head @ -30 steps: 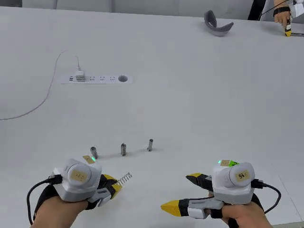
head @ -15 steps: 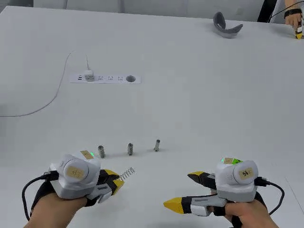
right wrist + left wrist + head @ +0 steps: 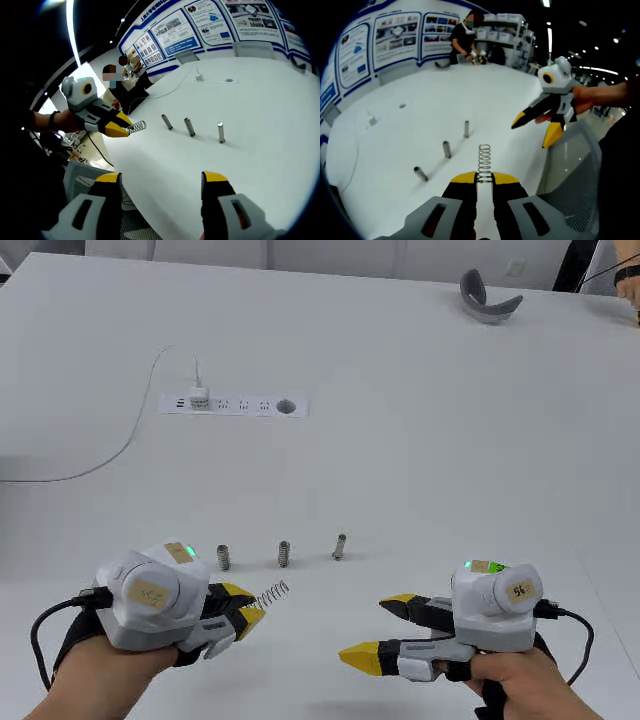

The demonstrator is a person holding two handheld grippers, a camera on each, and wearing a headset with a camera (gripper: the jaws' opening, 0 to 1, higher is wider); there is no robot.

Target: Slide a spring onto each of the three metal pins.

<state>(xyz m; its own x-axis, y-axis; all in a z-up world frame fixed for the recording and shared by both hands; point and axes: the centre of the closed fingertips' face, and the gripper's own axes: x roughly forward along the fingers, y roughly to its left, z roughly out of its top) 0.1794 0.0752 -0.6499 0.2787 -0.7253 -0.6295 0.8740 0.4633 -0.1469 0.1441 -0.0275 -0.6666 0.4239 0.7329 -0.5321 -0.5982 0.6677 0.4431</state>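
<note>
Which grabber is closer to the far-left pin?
Left. The left gripper, holding a spring, is just in front of that pin; the right gripper is far to its right.

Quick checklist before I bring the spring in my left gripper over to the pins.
1. Spring held firmly: ok, the left gripper is shut on its near end.
2. Bare pin free to take it: ok, nothing on it.
3. Middle pin and far-end pin already carry springs: ok.
4. Right gripper out of the way: ok, open, empty and off to the side.
5. Spring lined up over the bare pin: not ok, it is short of the row.
</note>
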